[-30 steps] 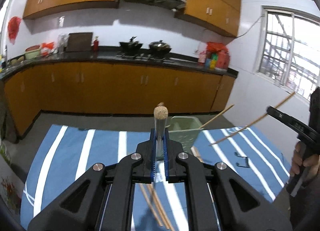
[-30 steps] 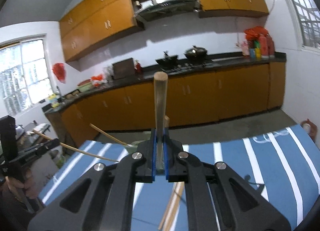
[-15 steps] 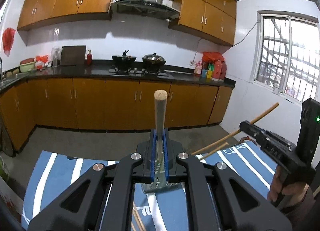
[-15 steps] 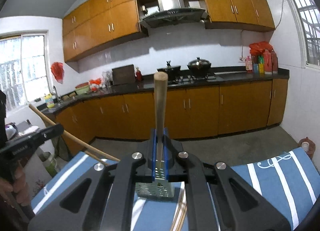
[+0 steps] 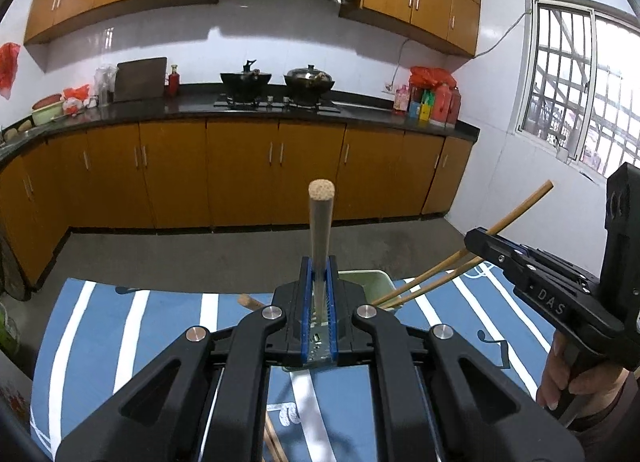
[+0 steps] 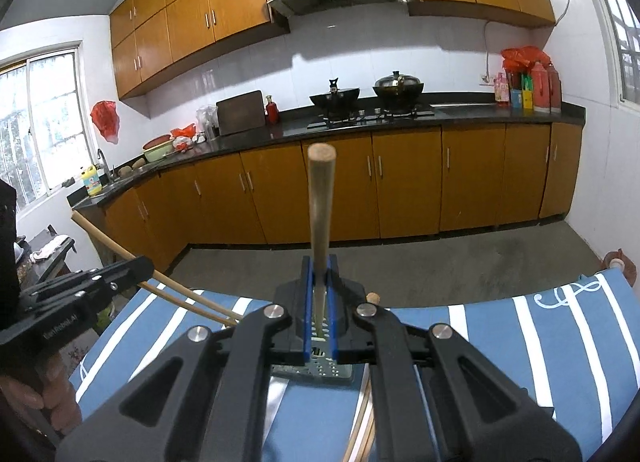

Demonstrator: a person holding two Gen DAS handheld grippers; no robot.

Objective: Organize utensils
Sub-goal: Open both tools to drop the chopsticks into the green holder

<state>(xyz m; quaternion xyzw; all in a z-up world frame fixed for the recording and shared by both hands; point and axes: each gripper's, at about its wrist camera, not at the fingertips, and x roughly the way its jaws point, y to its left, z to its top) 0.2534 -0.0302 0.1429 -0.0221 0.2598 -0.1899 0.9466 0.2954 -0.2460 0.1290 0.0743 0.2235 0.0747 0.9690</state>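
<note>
Clearly both tools are loaded. The left hand-held gripper (image 5: 319,286) is clamped shut on the left chopsticks (image 6: 180,289), and the right hand-held gripper (image 6: 319,286) is clamped shut on the right chopsticks (image 5: 424,270). Both bundles slant down from opposite sides toward the pale green holder (image 5: 370,275), which stands on the blue striped cloth (image 5: 120,342) near the far edge of the counter.

The main risk, as I judge it, is the two bundles crossing at the holder's mouth and levering each other out of line. A stick could then ride over the rim and drop onto the cloth.

The holder looks light, so a sideways push from slanted sticks could tip or slide it toward the far edge. Releasing while the sticks lean steeply could also let them spring out.

Loose chopsticks (image 5: 272,442) lying near the near edge could get knocked off by a low sweep.
</note>
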